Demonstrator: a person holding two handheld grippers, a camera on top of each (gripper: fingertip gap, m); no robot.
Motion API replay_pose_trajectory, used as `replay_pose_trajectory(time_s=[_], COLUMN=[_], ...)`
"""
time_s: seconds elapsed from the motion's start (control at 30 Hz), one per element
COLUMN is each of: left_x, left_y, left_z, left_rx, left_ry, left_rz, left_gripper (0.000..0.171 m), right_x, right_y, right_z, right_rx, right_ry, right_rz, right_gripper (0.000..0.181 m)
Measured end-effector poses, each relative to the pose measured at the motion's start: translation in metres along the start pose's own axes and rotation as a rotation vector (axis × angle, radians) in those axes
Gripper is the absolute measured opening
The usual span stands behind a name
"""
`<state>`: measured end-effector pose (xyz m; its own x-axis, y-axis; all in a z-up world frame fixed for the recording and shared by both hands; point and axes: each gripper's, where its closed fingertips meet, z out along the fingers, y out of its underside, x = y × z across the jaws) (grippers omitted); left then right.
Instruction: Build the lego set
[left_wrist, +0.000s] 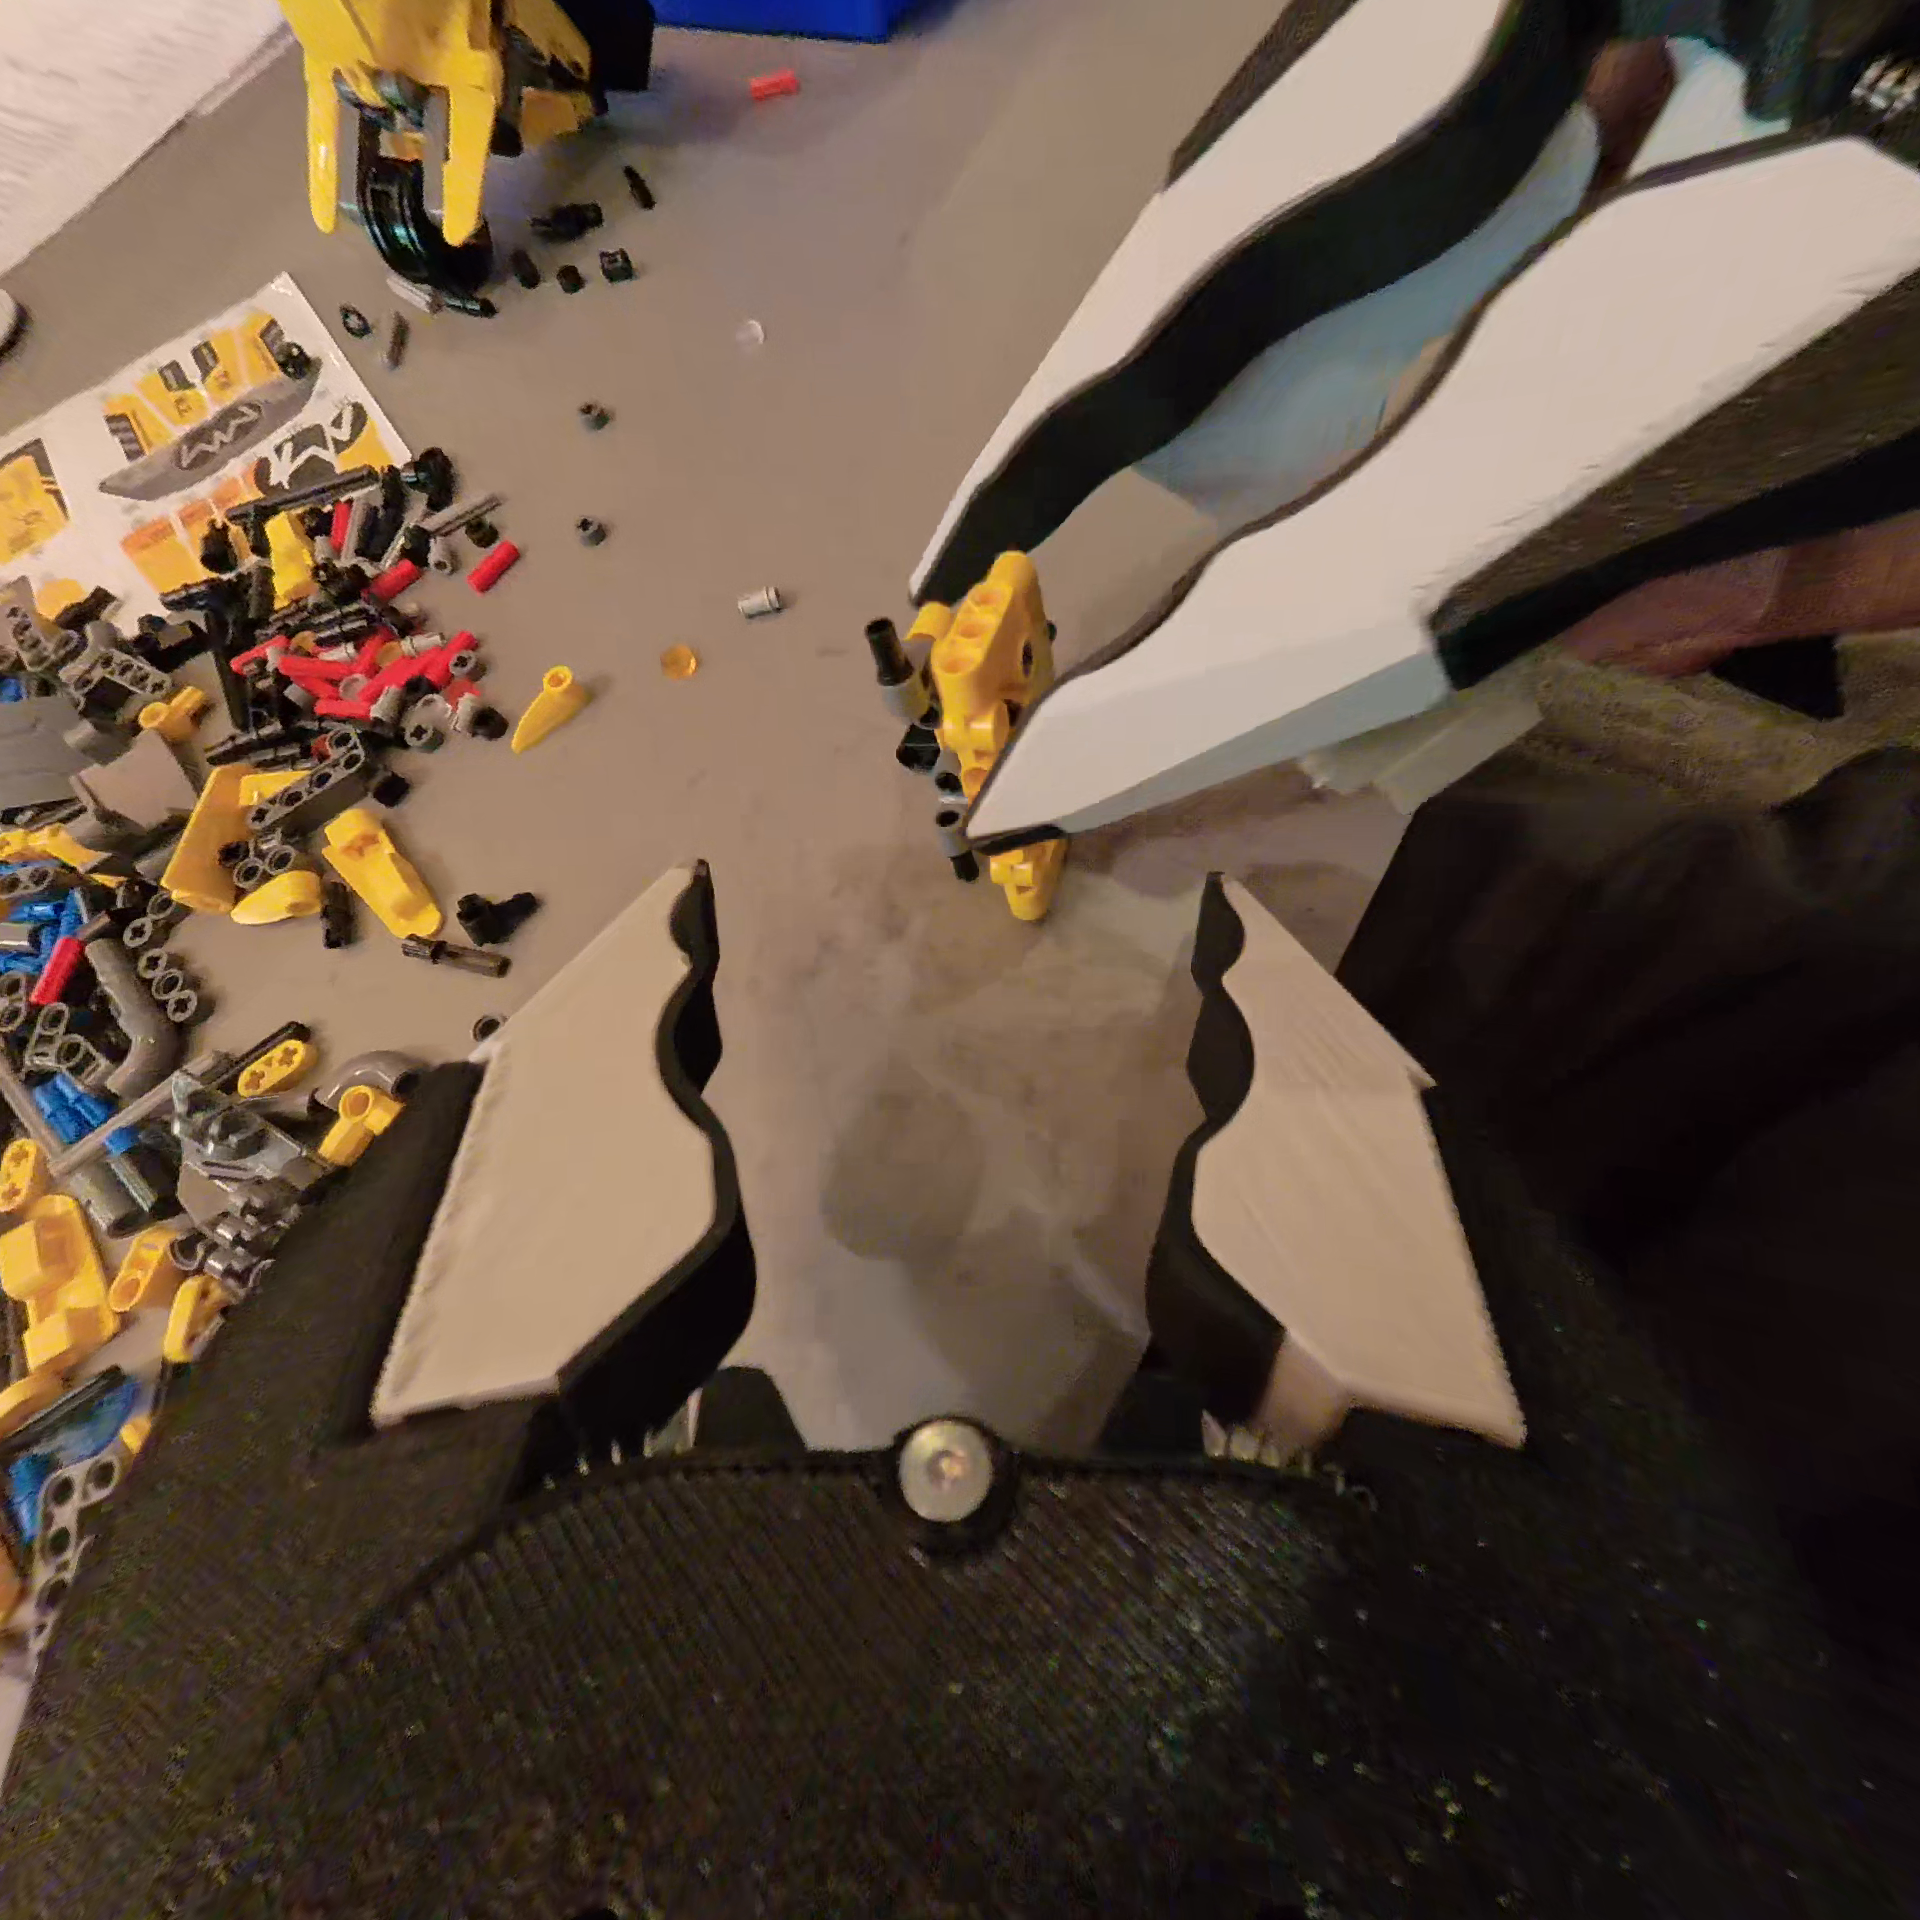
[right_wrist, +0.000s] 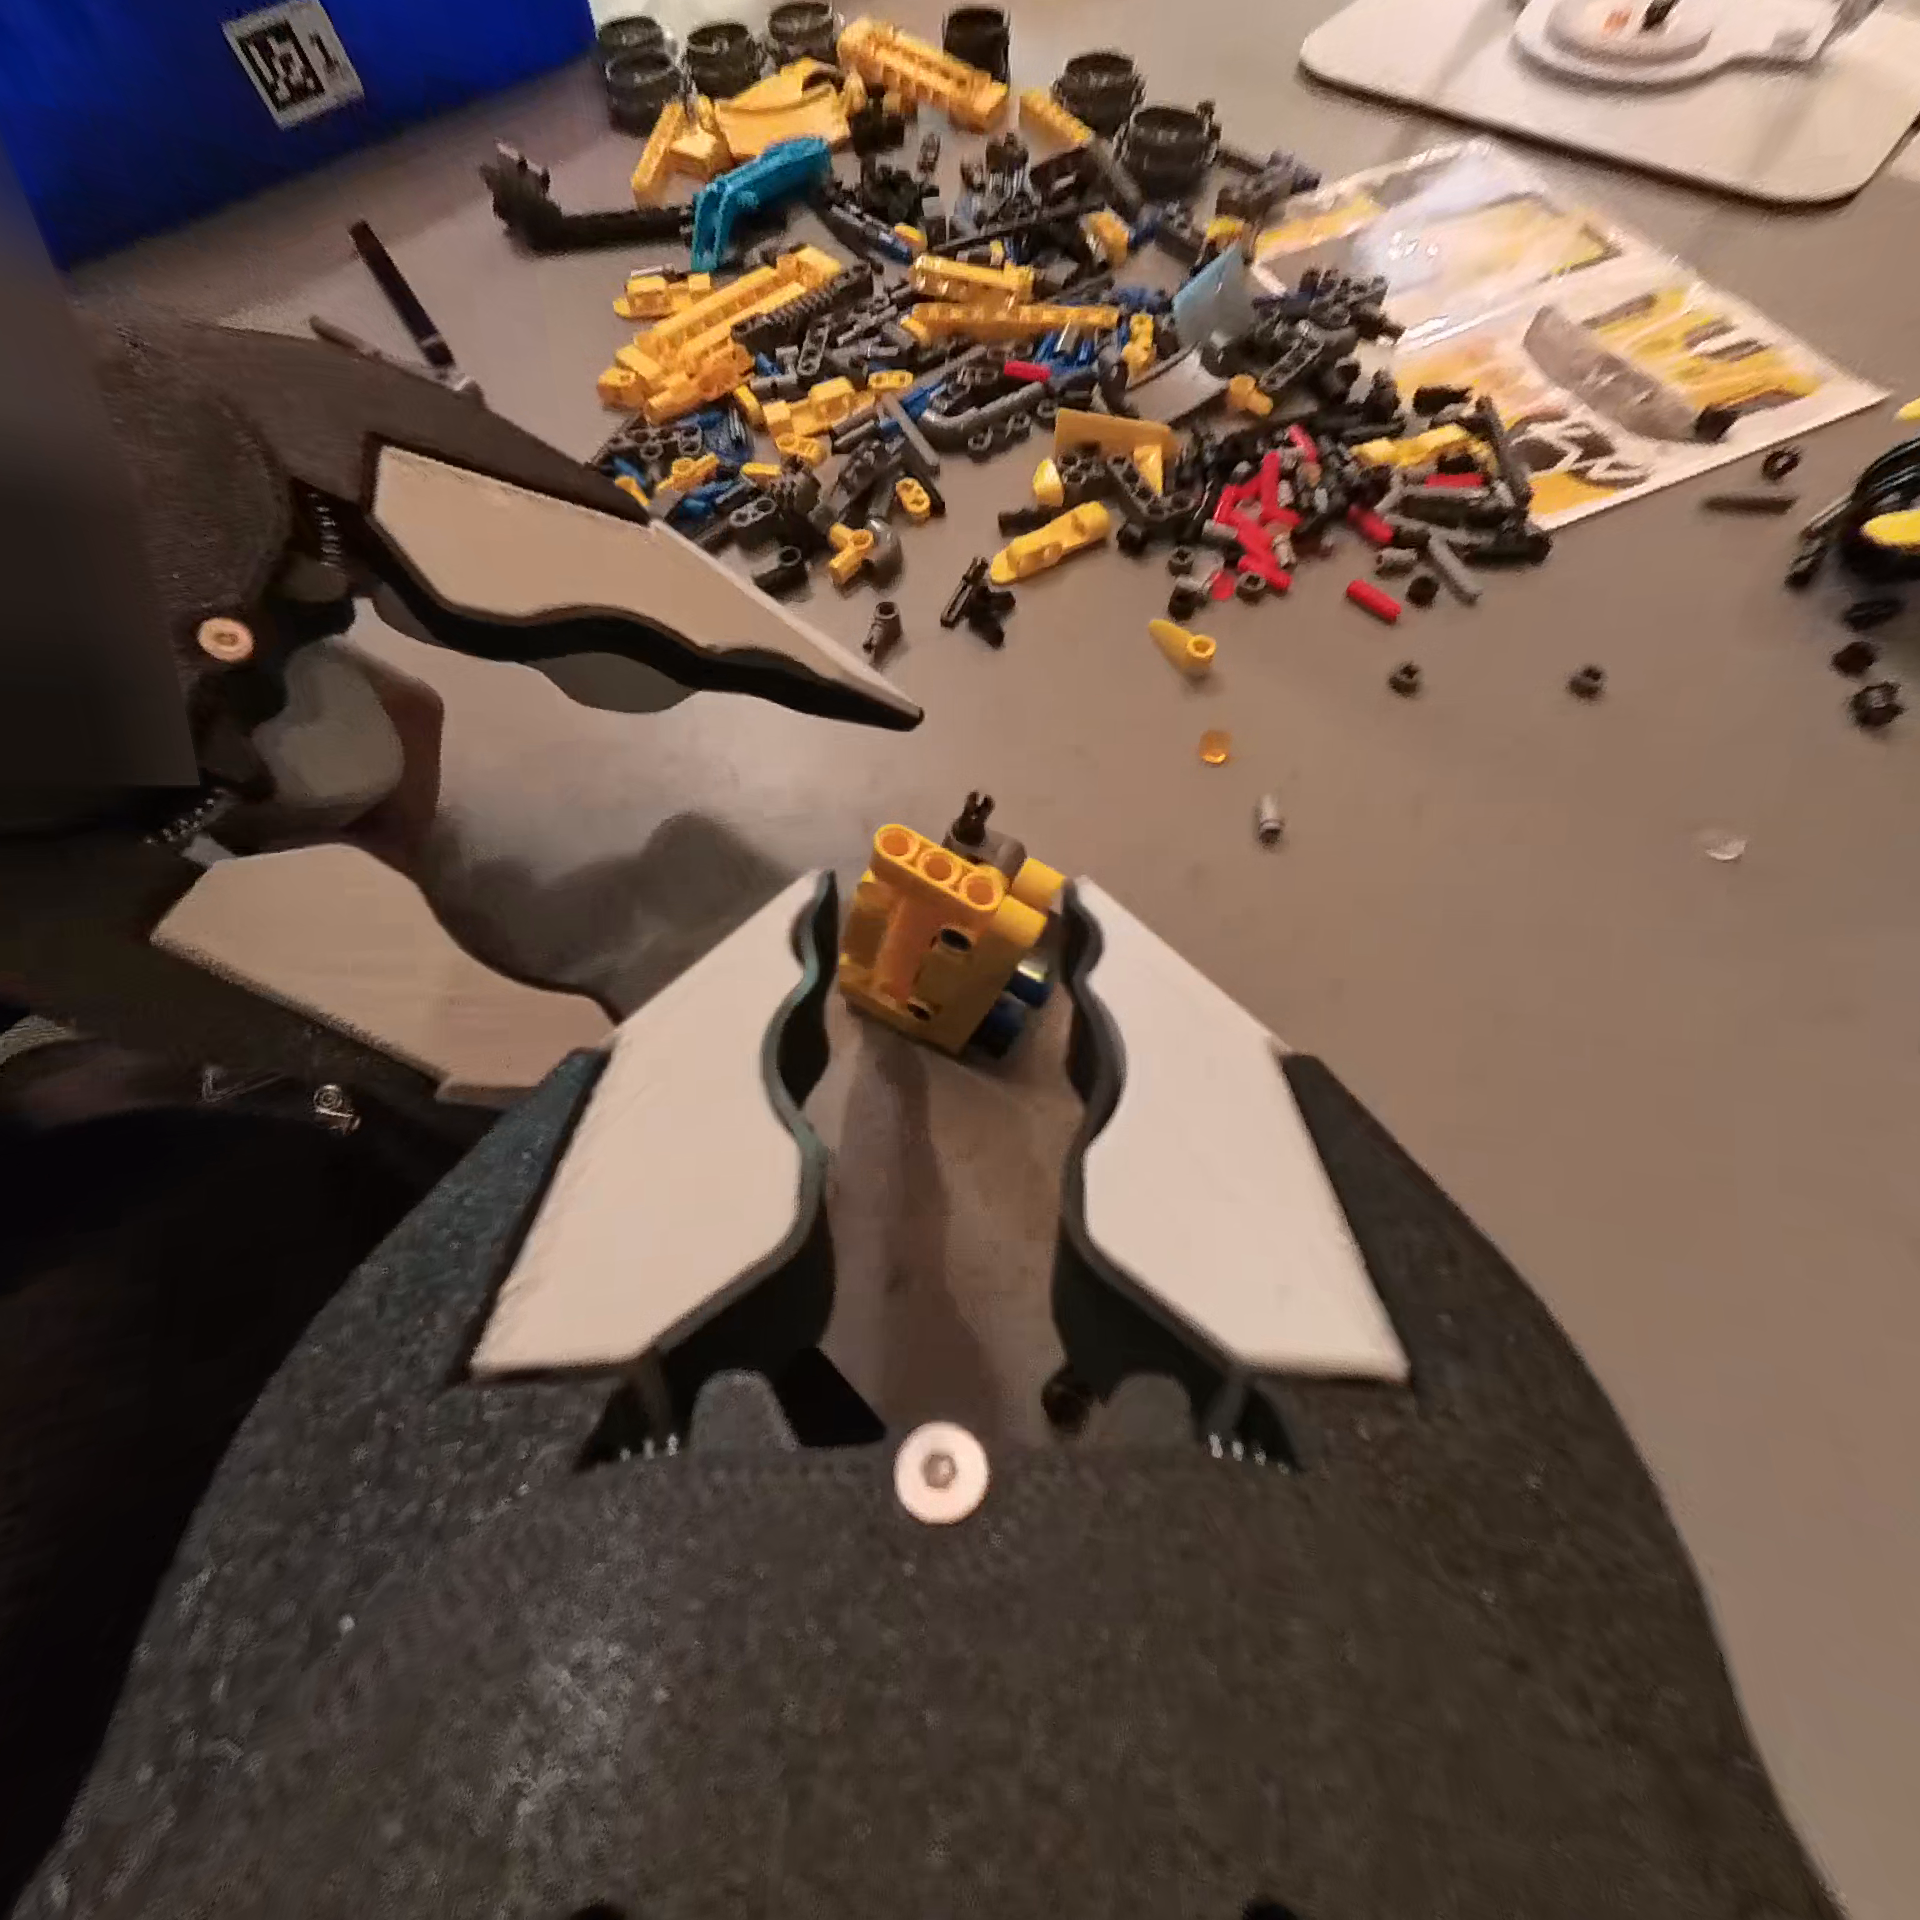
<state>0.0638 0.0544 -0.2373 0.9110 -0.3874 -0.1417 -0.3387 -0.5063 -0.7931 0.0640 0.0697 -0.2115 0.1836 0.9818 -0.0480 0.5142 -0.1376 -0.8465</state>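
My right gripper (right_wrist: 951, 904) is shut on a small yellow brick assembly (right_wrist: 940, 940) with black and grey pins and blue parts, held just above the grey table. In the left wrist view the same assembly (left_wrist: 987, 717) sits between the right gripper's white fingertips (left_wrist: 940, 717), upper right of centre. My left gripper (left_wrist: 956, 883) is open and empty, its fingers spread wide over bare table just below the assembly. In the right wrist view the left gripper (right_wrist: 769, 894) shows at the left, jaws apart.
A large pile of loose yellow, black, red and blue building parts (right_wrist: 1039, 395) lies on the grey table (left_wrist: 831, 416), beside an instruction sheet (right_wrist: 1558, 343). A partly built yellow model (left_wrist: 426, 114) and a blue bin (right_wrist: 156, 114) stand farther back. A white mat (right_wrist: 1610, 114) is far right. Left and right tips are no more than a few centimetres apart.
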Motion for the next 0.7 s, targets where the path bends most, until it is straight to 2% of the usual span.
replay_pose_trajectory(time_s=[0.13,0.2,0.33,0.4,0.47,0.53,0.6,0.7], left_x=[0.002,0.005,0.016,0.022,0.029,0.034,0.041,0.055], left_y=[0.000,-0.006,-0.036,-0.053,-0.068,-0.077,-0.081,-0.078], left_z=[0.002,0.000,-0.007,-0.014,-0.023,-0.029,-0.029,-0.017], left_rx=[-0.008,0.025,0.190,0.289,0.398,0.461,0.469,0.403], left_ry=[-0.005,0.020,0.100,0.135,0.156,0.154,0.154,0.178], left_rz=[0.018,-0.003,-0.038,-0.051,-0.044,-0.022,0.019,0.060], left_gripper=[0.091,0.088,0.081,0.074,0.062,0.058,0.055,0.055], right_x=[0.000,-0.001,-0.009,0.002,0.011,0.013,0.013,0.012], right_y=[0.000,-0.008,-0.044,-0.047,-0.036,-0.022,-0.012,-0.005], right_z=[-0.002,-0.010,-0.058,-0.079,-0.085,-0.084,-0.082,-0.082], right_rx=[0.022,0.095,0.396,0.491,0.506,0.495,0.492,0.520], right_ry=[-0.052,-0.124,-0.490,-0.609,-0.622,-0.585,-0.557,-0.528], right_rz=[0.055,0.136,0.446,0.607,0.685,0.715,0.731,0.744], right_gripper=[0.037,0.037,0.036,0.035,0.035,0.035,0.035,0.035])
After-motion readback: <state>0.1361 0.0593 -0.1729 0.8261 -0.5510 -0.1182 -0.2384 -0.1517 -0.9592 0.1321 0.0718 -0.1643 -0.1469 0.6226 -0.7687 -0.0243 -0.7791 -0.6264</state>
